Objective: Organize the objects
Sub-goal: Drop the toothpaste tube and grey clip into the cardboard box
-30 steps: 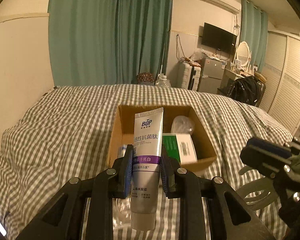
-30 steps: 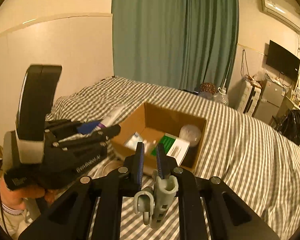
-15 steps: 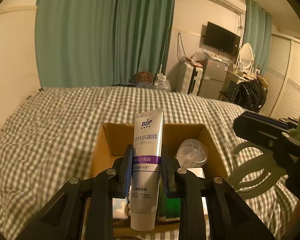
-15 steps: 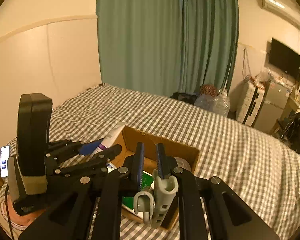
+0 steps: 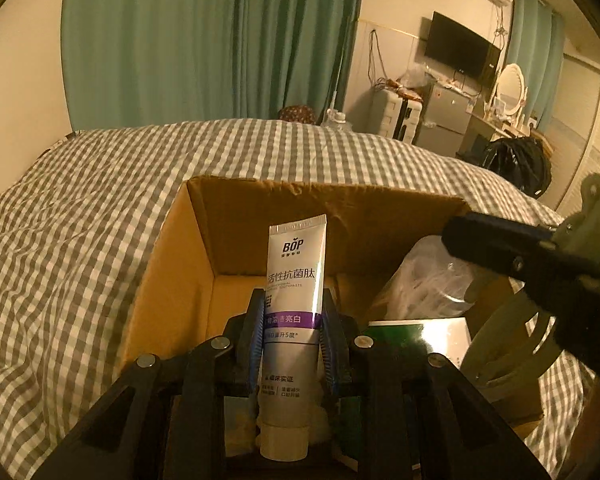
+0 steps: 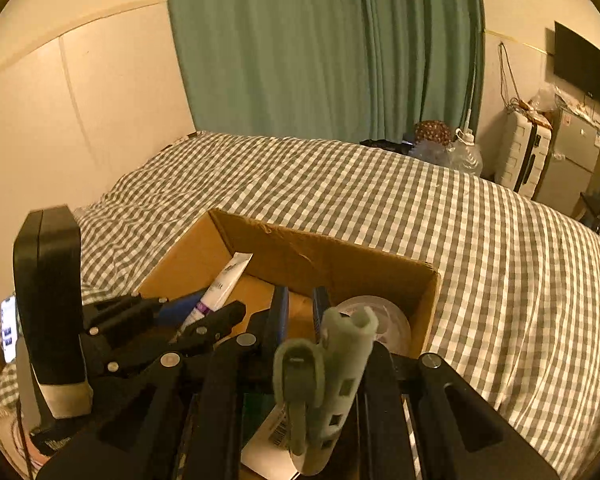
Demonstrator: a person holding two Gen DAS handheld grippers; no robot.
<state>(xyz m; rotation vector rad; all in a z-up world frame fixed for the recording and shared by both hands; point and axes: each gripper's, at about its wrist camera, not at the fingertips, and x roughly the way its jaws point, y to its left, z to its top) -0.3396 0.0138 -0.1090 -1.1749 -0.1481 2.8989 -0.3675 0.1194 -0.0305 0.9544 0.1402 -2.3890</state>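
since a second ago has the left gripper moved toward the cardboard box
Yes. The left gripper, shut on the toothpaste tube, has come forward over the cardboard box; the box's far wall now rises behind the tube.

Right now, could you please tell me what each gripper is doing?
Left gripper: closed on the toothpaste tube.
Right gripper: closed on the green clip.
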